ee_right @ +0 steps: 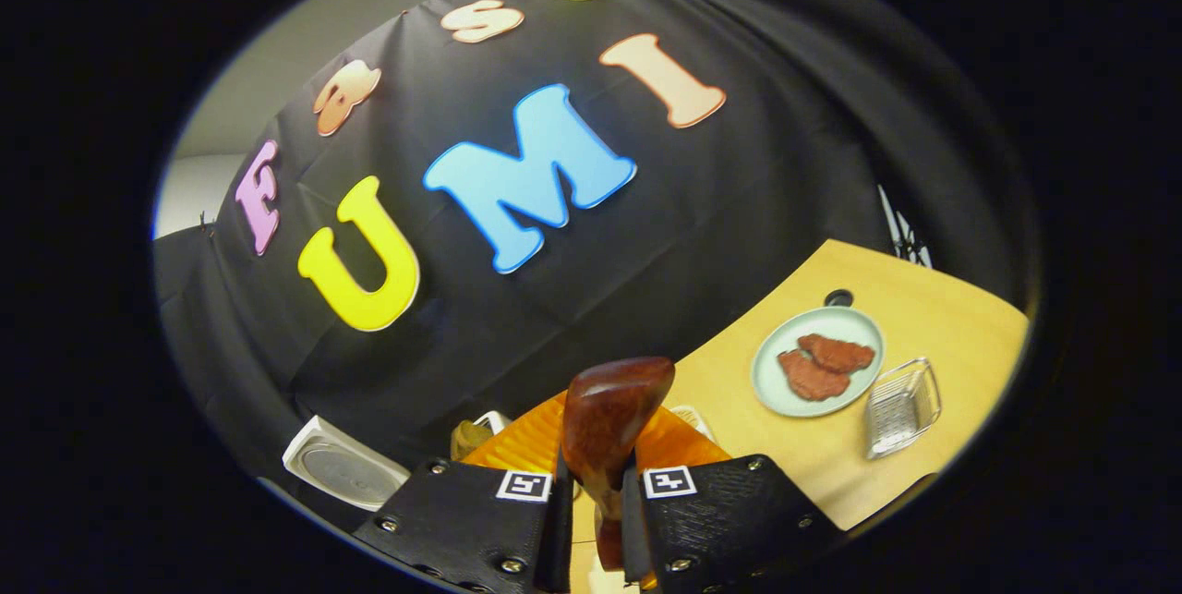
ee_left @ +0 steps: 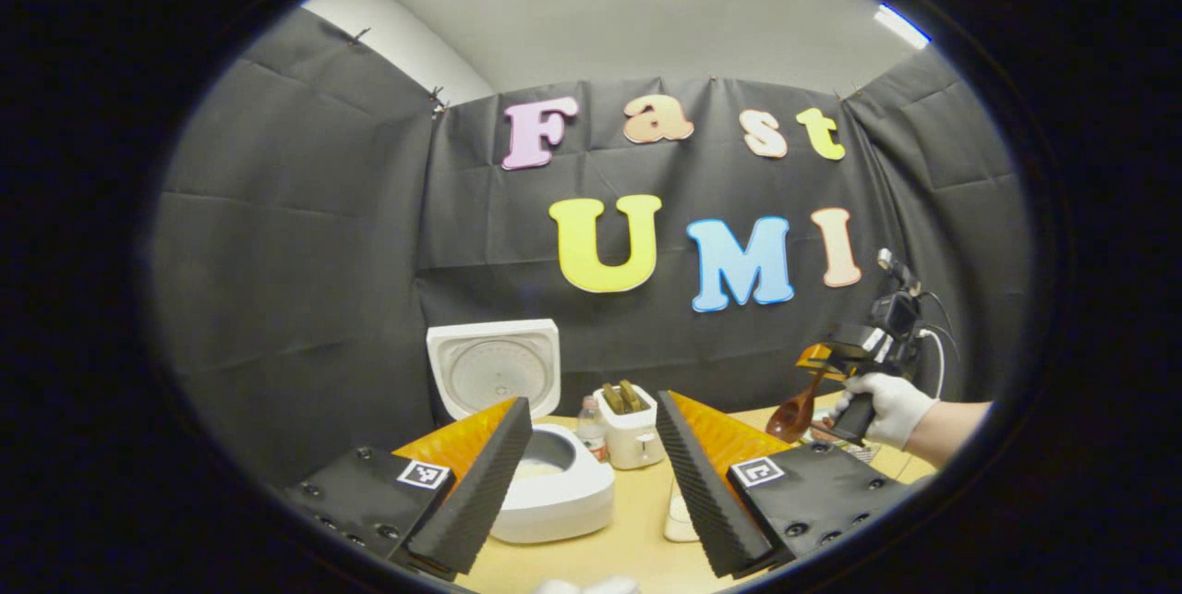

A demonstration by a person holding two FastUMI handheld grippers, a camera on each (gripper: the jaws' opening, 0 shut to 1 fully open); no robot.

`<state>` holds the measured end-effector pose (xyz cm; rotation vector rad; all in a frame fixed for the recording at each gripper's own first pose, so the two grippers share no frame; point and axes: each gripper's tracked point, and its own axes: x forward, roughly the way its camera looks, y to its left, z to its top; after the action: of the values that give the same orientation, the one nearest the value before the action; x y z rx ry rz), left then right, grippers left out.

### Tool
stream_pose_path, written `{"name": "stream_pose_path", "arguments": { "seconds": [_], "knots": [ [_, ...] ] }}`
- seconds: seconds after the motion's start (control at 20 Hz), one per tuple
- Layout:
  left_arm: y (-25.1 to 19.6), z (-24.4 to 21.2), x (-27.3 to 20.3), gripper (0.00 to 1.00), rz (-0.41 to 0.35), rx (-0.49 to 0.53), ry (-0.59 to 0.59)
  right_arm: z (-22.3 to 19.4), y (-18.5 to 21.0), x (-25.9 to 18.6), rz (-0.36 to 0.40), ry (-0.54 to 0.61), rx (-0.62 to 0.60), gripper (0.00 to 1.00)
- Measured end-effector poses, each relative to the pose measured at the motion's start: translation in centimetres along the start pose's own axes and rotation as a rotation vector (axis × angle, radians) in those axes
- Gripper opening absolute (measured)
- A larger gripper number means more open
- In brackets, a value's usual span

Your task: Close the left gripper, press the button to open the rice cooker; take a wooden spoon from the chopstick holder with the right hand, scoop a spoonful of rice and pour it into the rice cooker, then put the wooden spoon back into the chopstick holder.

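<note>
Wooden spoon [ee_right: 605,428] sits in my right gripper [ee_right: 596,492]; both fingers pinch the handle just below the bowl, bowl rising ahead of the tips toward the booth wall; in the left gripper view the same spoon [ee_left: 796,414] hangs bowl-down from that gripper, held up off the table [ee_left: 609,548] to the right. Judgement: the spoon is light, rigid, glossy; the lacquered handle may twist between flat fingers, so a hold close to the bowl suits scooping; a load of rice will shift weight forward, so keep the bowl level. I cannot tell whether it carries rice.

Rice cooker [ee_left: 554,483] stands on the table with its lid [ee_left: 494,372] raised upright behind the pot; button step looks done. Chopstick holder [ee_left: 630,428] stands just beside the cooker on its right, utensils poking from the top; a small bottle [ee_left: 591,426] sits between the two.

My left gripper [ee_left: 591,474] hovers near the cooker, fingers spread wide, gripping nothing.

Off to the right of the table in the right gripper view: a plate [ee_right: 771,372] bearing two reddish-brown pieces; a clear ribbed container [ee_right: 900,409] just beside it.
</note>
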<state>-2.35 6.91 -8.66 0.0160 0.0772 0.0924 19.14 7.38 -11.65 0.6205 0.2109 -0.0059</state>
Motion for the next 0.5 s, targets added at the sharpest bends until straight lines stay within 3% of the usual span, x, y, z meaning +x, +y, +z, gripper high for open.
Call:
{"name": "stream_pose_path", "arguments": {
  "seconds": [0.3, 0.5],
  "knots": [
    [-6.6, 0.1, 2.0, 0.94, -0.049, 0.0, -0.002, 6.3, -12.5, -1.5, -0.14, -0.072, 0.002, 0.22],
    [-10.1, 0.4, 2.8, 0.94, -0.063, 0.01, -0.001, 8.5, -18.3, -1.7, -0.203, -0.09, 0.03, 0.22]
  ]
}}
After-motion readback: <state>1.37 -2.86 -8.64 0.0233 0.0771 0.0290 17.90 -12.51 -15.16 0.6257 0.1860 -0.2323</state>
